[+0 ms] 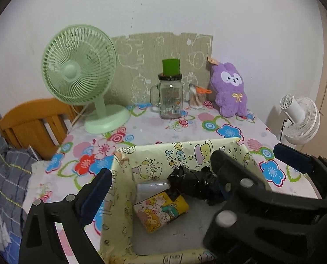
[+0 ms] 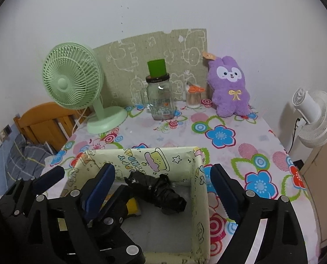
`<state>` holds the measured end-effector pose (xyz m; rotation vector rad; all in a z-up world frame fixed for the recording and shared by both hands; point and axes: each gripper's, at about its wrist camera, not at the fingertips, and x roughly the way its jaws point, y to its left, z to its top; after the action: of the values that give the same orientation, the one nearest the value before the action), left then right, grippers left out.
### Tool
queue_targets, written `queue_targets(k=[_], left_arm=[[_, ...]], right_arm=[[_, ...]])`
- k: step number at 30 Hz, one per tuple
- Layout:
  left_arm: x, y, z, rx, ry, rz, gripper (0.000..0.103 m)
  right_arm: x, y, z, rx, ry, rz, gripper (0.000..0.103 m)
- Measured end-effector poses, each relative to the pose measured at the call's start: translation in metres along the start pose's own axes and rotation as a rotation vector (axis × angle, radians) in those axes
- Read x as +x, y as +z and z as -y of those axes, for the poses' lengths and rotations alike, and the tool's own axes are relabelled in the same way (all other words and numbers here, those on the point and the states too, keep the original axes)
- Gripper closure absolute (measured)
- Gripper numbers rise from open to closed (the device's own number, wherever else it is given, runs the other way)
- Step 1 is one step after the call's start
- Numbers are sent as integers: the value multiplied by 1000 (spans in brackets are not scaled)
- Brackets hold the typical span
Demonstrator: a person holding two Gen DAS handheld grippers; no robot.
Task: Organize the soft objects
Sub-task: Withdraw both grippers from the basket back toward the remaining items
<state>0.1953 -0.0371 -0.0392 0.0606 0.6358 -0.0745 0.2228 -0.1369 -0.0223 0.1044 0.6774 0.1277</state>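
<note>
A box [image 1: 186, 148] [image 2: 141, 151] wrapped in pale yellow cartoon paper stands at the near side of the floral tablecloth. Inside it lie a crumpled black bundle [image 1: 192, 179] [image 2: 156, 189], a yellow cartoon pouch [image 1: 161, 211] [image 2: 133, 206] and a clear plastic piece [image 1: 152, 187]. My left gripper [image 1: 162, 167] is open over the box's left half and holds nothing. My right gripper [image 2: 162, 176] is open too, with the black bundle lying loose between its pads. The two grippers' fingers overlap. A purple plush rabbit [image 1: 229, 90] [image 2: 229, 88] sits upright at the back right.
At the back of the table are a green desk fan [image 1: 79, 66] [image 2: 72, 81], a glass jar [image 1: 170, 99] [image 2: 160, 101] with a green cup on its lid, and a tub of cotton swabs [image 1: 197, 99]. A white fan [image 2: 315, 116] stands off the right edge, wooden furniture [image 1: 31, 123] at the left.
</note>
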Motion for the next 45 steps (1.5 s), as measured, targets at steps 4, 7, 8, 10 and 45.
queue_targets(k=[4, 7, 8, 10, 45], left_arm=[[-13, -3, -2, -7, -13, 11, 4], [-21, -5, 0, -6, -12, 17, 4], [-25, -6, 0, -5, -11, 22, 4], [-31, -7, 1, -6, -11, 31, 4], [-102, -64, 9, -52, -64, 53, 8]], right_arm=[[-14, -1, -4, -18, -1, 6, 6], [-24, -3, -5, -22, 1, 9, 6], [-26, -4, -4, -23, 4, 12, 6], [-35, -6, -5, -27, 7, 21, 6], [-119, -63, -11, -11, -26, 91, 5]])
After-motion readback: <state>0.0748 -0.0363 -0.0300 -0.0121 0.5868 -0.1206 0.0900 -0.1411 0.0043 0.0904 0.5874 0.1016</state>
